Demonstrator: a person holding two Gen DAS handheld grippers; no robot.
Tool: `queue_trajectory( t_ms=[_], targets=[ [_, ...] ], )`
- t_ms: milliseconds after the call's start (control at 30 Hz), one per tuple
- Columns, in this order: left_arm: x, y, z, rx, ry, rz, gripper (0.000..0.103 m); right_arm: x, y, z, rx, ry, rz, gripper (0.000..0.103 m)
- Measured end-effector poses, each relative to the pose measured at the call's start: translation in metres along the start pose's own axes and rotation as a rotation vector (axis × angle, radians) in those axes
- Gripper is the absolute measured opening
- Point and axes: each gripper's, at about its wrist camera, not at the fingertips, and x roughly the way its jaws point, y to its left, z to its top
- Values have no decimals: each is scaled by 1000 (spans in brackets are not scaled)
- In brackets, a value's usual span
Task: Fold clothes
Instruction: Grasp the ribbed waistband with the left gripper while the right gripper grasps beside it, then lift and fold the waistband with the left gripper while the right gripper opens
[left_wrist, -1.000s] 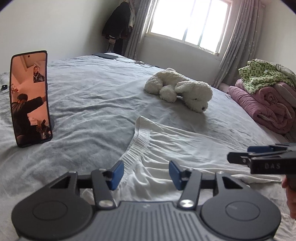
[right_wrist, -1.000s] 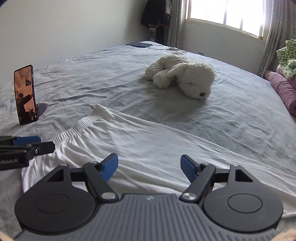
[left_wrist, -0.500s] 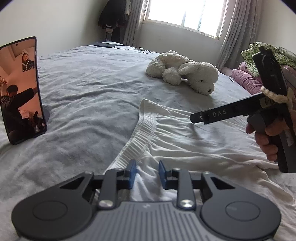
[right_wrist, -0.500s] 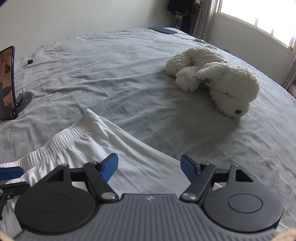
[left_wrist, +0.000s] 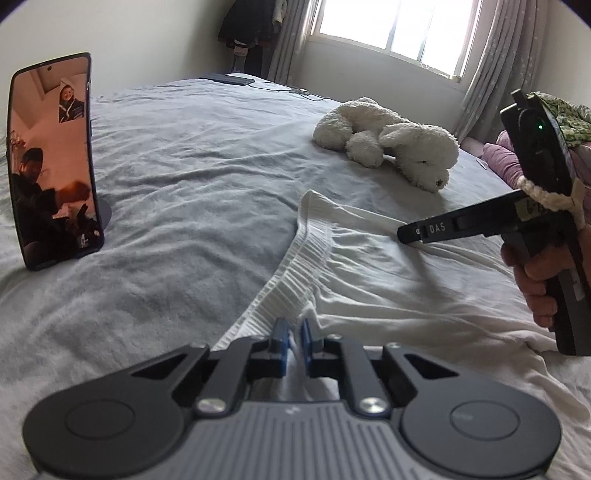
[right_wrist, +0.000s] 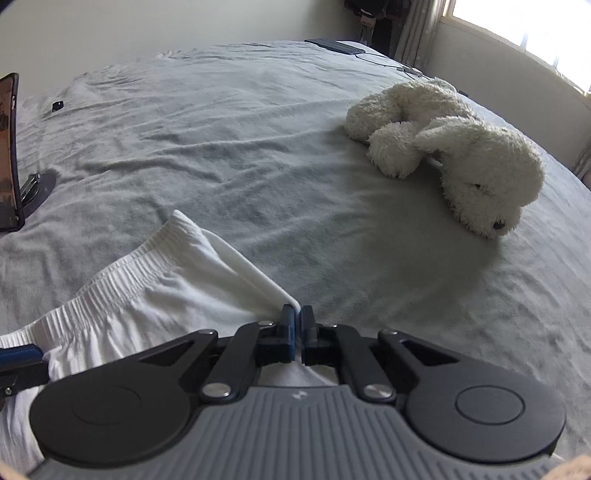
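Right gripper (right_wrist: 297, 325) clamped on side edge of white elastic-waist garment (right_wrist: 155, 291), lifting a taut fold off grey bedsheet (right_wrist: 240, 122); white plush dog (right_wrist: 454, 155) lying well apart at upper right; upright phone (right_wrist: 9, 155) at left frame edge.

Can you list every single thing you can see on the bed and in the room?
White ribbed-waistband garment: one, white, flat on bed, nearest.
Fluffy white plush dog: one, white, mid-bed.
Phone on stand: one, dark, upright, far left.
Grey bedsheet: one, grey, wrinkled.
Dark flat device with cable: one, far edge.
Pink quilt pile with green cloth: one, right edge.
Window with curtains: one, back wall.
Left gripper: closing on waistband.
Right gripper: shut on garment's edge.
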Motion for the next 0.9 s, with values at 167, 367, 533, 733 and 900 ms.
queue_trajectory(
  t_ms=[167,367,533,733,900],
  targets=[
    [0,2,0,-1,1,-7,9,-32,-4,6,28,-37,-13,3],
    [1,7,2,-37,15,-24,8,-85,0,13,71,-72,13,3],
    [2,12,4,-77,25,-43,7,-127,17,5,75,-109,51,3],
    [2,19,4,-125,34,-71,7,-161,44,-20,63,-133,99,3],
    [2,20,3,-139,37,-80,6,-174,63,-45,77,-128,146,3]
  ],
)
